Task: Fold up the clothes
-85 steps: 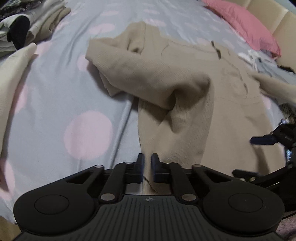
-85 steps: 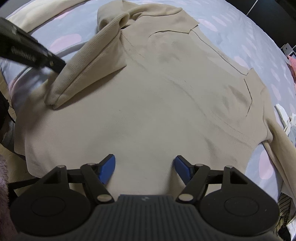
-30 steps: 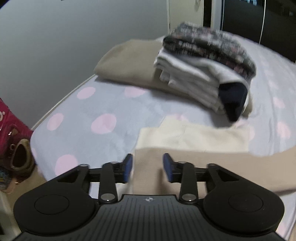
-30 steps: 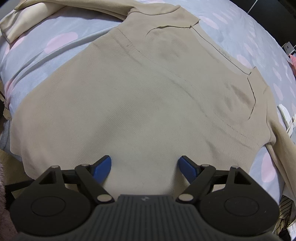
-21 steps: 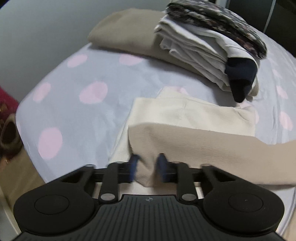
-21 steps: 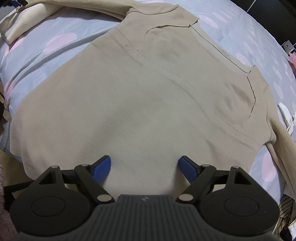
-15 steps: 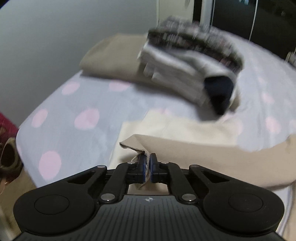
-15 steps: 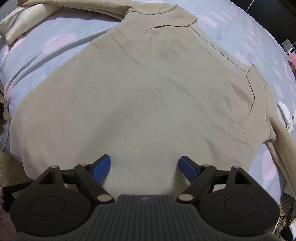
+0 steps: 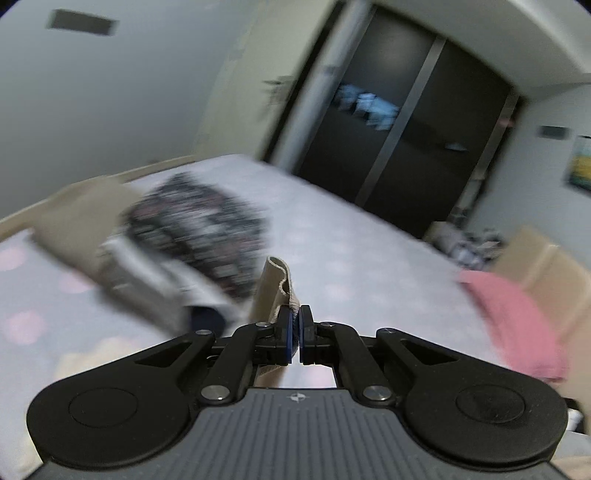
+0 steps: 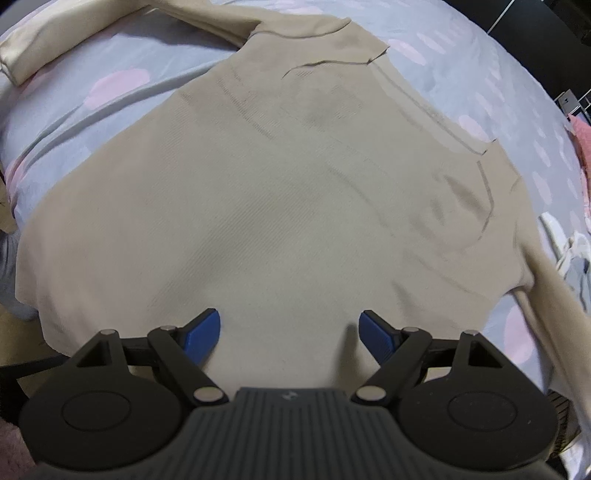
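Left tool: a second ago its jaws stand apart around the sleeve cuff down on the bed; now they have just closed and are clamped on that beige ribbed cuff, which sticks up at 12 o'clock from the pads. The view is tipped up from the bedding to the room and smeared with motion blur, so the tool is lifting. Judgement: the left sleeve is picked and on its way to be folded in across the sweater body, first sleeve fold in hand.

Right tool: unchanged over the last second, jaws wide apart, nothing between the pads, hanging over the lower middle of the beige sweater. Whether the tips touch the knit cannot be told. Likely pinning or waiting.

Left wrist view only: stack of folded clothes at 10 o'clock, blurred; dark sliding doors at 1 o'clock; pink pillow at 3 o'clock. Sweater body not in it.

Right wrist view only: sweater spread flat, front down or up unclear, on the polka-dot bed sheet, neckline at 1 o'clock, left sleeve running off to 11 o'clock, the other sleeve trailing off at 4 o'clock. The left tool itself is not in this view.
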Tool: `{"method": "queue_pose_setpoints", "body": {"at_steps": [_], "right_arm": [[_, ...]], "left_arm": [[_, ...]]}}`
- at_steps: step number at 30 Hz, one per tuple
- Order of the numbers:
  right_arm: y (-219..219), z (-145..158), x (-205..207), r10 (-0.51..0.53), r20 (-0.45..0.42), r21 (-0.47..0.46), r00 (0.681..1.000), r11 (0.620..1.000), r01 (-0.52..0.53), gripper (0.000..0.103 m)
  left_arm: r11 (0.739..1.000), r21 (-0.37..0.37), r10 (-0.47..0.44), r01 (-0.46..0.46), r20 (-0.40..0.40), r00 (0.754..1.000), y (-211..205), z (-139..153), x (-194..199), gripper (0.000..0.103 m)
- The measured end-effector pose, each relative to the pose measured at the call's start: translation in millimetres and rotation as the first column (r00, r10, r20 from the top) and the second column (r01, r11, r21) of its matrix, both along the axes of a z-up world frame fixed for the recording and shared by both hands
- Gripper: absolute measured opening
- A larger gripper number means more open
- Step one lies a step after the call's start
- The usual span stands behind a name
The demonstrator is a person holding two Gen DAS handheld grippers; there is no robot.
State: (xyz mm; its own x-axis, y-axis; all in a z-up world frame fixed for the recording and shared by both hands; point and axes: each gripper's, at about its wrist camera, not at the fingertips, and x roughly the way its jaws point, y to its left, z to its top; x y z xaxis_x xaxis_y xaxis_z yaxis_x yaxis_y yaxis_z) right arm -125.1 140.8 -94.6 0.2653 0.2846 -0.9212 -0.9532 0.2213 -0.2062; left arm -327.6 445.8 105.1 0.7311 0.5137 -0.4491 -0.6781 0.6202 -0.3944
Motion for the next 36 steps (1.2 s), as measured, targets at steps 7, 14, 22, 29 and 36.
{"method": "queue_pose_setpoints", "body": {"at_steps": [7, 14, 22, 29, 36], "right_arm": [[0, 51, 54, -0.063, 0.017, 0.098, 0.998, 0.993, 0.061, 0.083], [-18, 72, 126, -0.251, 0.030, 0.168, 0.967, 0.955, 0.243, 0.072], [-23, 55, 152, -0.348, 0.016, 0.165, 0.937, 0.926, 0.341, 0.058], [-28, 41, 168, -0.404, -0.020, 0.155, 0.915, 0.903, 0.402, 0.058], [-23, 35, 182, -0.415, -0.081, 0.169, 0.906, 0.890, 0.423, 0.058]], "left_arm": [[0.967, 0.053, -0.251, 0.248, 0.071, 0.965, -50, 54, 83, 0.001], [0.888, 0.068, -0.459, 0.454, 0.112, 0.881, -98, 73, 167, 0.001], [0.739, -0.022, -0.671, 0.673, 0.073, 0.738, -153, 28, 266, 0.001], [0.633, -0.167, -0.772, 0.756, -0.057, 0.633, -180, -58, 340, 0.001], [0.601, -0.322, -0.796, 0.732, -0.163, 0.583, -181, -135, 374, 0.002]]}}
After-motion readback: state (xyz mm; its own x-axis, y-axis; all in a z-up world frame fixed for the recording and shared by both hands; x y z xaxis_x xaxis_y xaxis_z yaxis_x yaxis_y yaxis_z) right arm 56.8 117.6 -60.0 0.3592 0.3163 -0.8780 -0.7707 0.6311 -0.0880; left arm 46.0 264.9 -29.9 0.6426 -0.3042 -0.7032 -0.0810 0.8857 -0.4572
